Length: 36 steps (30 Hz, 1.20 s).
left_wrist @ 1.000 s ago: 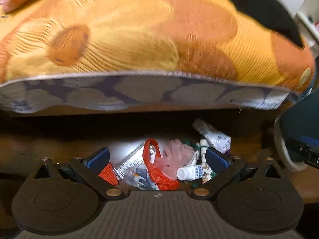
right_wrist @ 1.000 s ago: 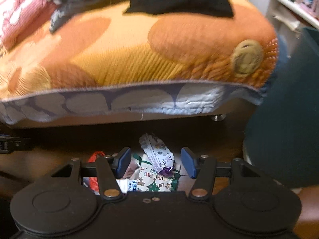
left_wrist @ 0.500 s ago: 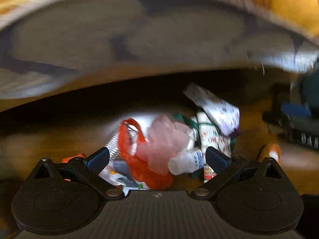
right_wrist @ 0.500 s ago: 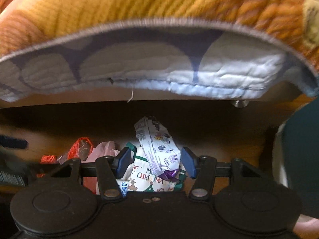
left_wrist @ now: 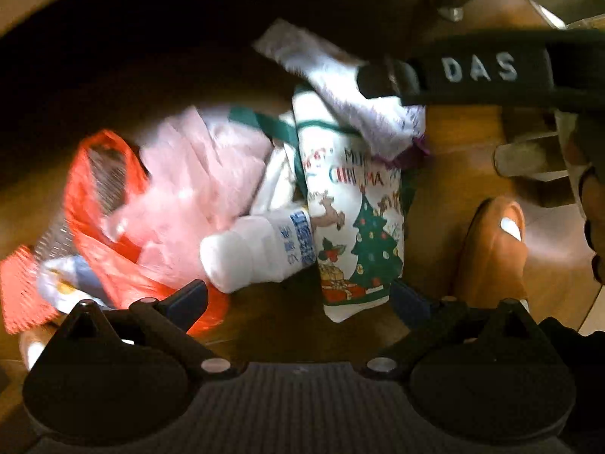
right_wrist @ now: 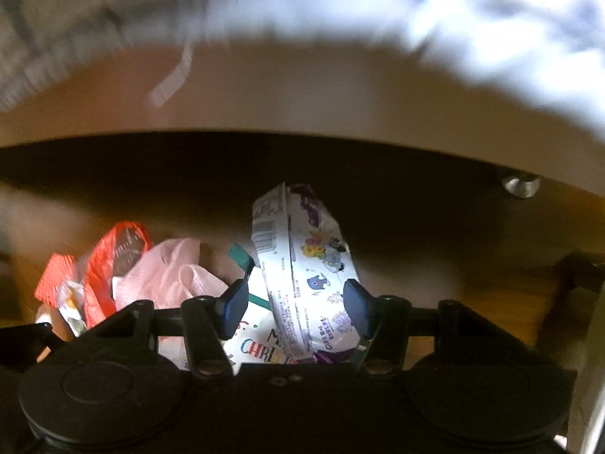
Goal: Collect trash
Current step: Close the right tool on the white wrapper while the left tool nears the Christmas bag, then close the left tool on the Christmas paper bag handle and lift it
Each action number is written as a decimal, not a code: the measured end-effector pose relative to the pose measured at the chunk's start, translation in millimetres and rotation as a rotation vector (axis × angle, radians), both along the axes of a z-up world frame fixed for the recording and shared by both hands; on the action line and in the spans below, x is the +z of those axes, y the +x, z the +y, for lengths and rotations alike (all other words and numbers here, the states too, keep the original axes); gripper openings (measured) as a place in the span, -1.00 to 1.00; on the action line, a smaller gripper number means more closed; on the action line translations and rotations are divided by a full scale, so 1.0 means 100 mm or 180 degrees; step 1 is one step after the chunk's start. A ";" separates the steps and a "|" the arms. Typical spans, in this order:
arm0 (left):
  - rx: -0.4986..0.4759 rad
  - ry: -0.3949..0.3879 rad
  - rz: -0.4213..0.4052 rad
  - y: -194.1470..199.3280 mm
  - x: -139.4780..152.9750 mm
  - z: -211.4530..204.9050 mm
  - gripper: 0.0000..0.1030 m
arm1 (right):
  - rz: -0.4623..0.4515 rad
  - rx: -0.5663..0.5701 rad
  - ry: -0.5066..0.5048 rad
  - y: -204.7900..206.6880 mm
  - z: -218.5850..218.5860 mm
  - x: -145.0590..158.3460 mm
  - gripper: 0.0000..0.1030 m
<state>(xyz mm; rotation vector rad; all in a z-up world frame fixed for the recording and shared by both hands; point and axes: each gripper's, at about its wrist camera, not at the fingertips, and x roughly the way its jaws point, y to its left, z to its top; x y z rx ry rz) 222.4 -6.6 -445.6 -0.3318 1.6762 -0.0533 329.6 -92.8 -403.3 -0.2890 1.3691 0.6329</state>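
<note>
both claws have dropped low and closed in on the trash pile under the bed, so the bedspread has slid out of the left view. left claw (left_wrist: 298,299) is spread near the white bottle (left_wrist: 261,251) and christmas bag (left_wrist: 359,227), gripping nothing; right claw (right_wrist: 297,310) is spread around the cartoon wrapper (right_wrist: 306,265), not yet pinching. nothing looks collected: red bag (left_wrist: 109,227) and pink plastic (left_wrist: 196,185) lie on the floor.

White letters "DAS" on a black strap (left_wrist: 491,70), "CHRI MA" in partly hidden lettering on a Christmas-tree bag (left_wrist: 359,227), "CHRI" on the same bag from the right wrist, blue print on a white bottle (left_wrist: 261,251) unreadable, cartoon wrapper (right_wrist: 306,272) print too small.
</note>
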 end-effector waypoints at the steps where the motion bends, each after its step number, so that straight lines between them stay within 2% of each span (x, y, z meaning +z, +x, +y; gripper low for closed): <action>1: 0.0017 -0.0028 0.0031 0.01 -0.05 -0.02 0.99 | 0.0018 0.0026 -0.0020 0.00 0.02 -0.05 0.08; 9: 0.0098 -0.0050 0.0182 0.09 -0.35 -0.08 0.98 | 0.0041 0.0115 -0.0133 -0.01 0.06 -0.31 0.08; 11: 0.0112 -0.0053 0.0252 0.11 -0.40 -0.08 0.91 | 0.0052 0.0127 -0.0144 0.00 0.05 -0.36 0.08; 14: 0.0131 -0.0121 0.0339 0.14 -0.43 -0.07 0.70 | 0.0033 0.0117 -0.0164 -0.01 0.04 -0.41 0.07; 17: 0.0166 -0.0216 0.0401 0.12 -0.51 -0.06 0.40 | 0.0019 0.0086 -0.0176 0.00 0.03 -0.43 0.04; 20: 0.0180 -0.0275 0.0506 0.10 -0.60 -0.09 -0.25 | -0.0046 0.0078 -0.0198 0.01 0.02 -0.43 -0.01; 21: 0.0174 -0.0300 0.0558 0.09 -0.64 -0.09 -0.55 | -0.0048 0.0071 -0.0195 0.01 0.01 -0.43 -0.05; 22: 0.0169 -0.0331 0.0602 0.07 -0.66 -0.09 -0.66 | -0.0044 0.0060 -0.0179 0.01 0.02 -0.43 -0.20; 25: 0.0141 -0.0328 0.0588 0.04 -0.64 -0.08 -0.74 | -0.0034 0.0049 -0.0183 0.01 0.02 -0.42 -0.56; 28: 0.0160 -0.0355 0.0603 0.02 -0.57 -0.02 -0.74 | -0.0044 0.0028 -0.0141 0.03 -0.03 -0.36 -0.67; 29: 0.0170 -0.0402 0.0616 0.03 -0.53 0.00 -0.74 | -0.0067 0.0042 -0.0157 0.03 -0.04 -0.32 -0.69; 33: 0.0116 -0.0315 0.0518 0.05 -0.30 0.14 -0.74 | -0.0107 0.0101 -0.0194 0.04 -0.13 -0.08 -0.70; 36: 0.0237 -0.0346 0.0399 0.13 -0.17 0.25 -0.73 | -0.0102 0.0165 -0.0230 0.01 -0.20 0.17 -0.70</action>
